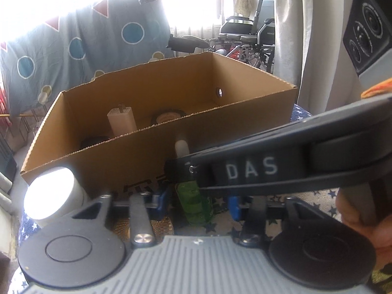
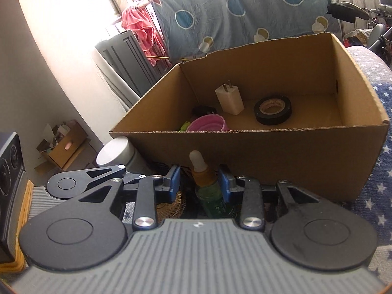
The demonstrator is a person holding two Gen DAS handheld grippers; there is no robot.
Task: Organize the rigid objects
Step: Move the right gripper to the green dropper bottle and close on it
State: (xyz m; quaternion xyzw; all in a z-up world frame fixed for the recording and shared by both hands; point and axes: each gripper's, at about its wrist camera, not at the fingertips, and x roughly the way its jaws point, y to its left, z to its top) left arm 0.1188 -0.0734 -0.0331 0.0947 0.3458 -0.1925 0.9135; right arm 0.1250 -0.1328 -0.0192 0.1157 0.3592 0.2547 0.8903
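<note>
A green dropper bottle (image 1: 193,203) (image 2: 208,196) with a white rubber cap stands on the star-print cloth just in front of a cardboard box (image 1: 137,161) (image 2: 269,156). My left gripper (image 1: 198,203) straddles the bottle with a gap on each side of it. My right gripper (image 2: 199,183) also has the bottle between its blue pads; the right pad is near its shoulder, and a gap shows on the left. The right gripper's finger (image 1: 245,171) crosses the left wrist view from the right, and its tip hides the bottle's neck. Inside the box lie a white charger (image 2: 229,98), black tape (image 2: 273,110) and a pink cup (image 2: 208,123).
A white cylindrical container (image 1: 49,196) (image 2: 115,152) stands left of the bottle against the box. A gold round item (image 2: 171,203) lies under the fingers. A hand (image 1: 355,210) grips the right gripper. A wheelchair (image 1: 247,34) and a hanging blanket (image 2: 232,12) are behind.
</note>
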